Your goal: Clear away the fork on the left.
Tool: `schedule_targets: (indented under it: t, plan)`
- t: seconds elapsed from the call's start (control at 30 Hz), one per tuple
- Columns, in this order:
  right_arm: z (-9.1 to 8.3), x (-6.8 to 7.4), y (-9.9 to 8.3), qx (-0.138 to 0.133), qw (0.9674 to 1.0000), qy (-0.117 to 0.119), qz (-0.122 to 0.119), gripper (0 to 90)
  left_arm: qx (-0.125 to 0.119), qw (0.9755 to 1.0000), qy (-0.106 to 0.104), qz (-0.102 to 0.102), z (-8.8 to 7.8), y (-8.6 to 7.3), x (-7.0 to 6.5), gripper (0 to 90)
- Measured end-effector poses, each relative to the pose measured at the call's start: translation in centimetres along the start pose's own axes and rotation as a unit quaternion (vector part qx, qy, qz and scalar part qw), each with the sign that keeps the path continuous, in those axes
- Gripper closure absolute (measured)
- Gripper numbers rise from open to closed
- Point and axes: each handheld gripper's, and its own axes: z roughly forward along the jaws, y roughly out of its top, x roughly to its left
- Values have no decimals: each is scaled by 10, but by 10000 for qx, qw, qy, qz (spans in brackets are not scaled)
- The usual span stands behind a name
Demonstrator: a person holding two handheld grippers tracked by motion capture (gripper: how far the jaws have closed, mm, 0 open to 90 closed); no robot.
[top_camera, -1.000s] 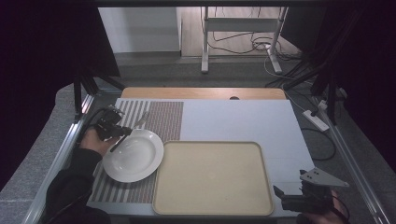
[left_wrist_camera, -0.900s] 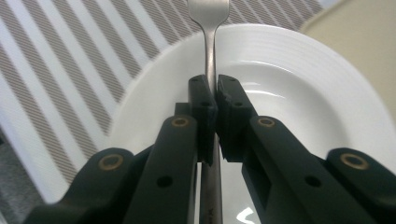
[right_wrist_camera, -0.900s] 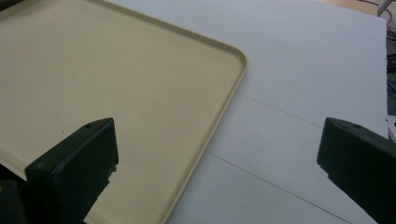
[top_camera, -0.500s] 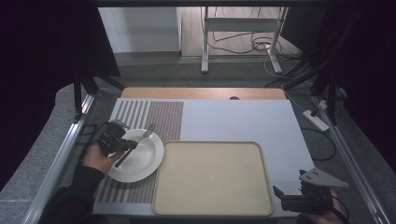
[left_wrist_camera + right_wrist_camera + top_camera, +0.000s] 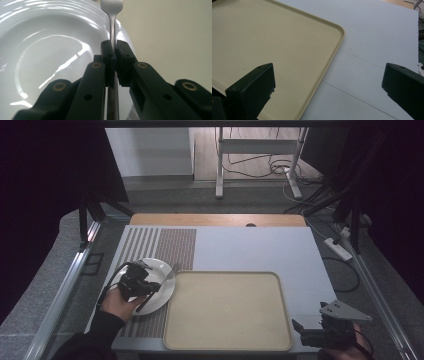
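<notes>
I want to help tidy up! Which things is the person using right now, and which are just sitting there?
Being used:
left gripper, fingers shut on the fork
white plate under it

Just there:
beige tray, bare
right gripper, open, holding nothing
striped mat

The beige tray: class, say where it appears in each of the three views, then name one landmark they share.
High view: beige tray lies centre-bottom, right of the white plate.
Left gripper view: its beige surface spreads right of the plate's rim.
Right gripper view: it covers the left half, corner at upper middle.
Shared landmark: the tray itself.
</notes>
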Motion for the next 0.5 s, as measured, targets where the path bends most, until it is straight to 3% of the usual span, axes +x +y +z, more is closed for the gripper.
schedule_targets:
  t: [0.17,0.5]
  plan:
    - [0,0,0,0,10000,3,3,0,147,9998,-126,54,14,6,-22,850]
    - [0,0,0,9,10000,6,1,0,383,9979,-281,430,45,20,-66,850]
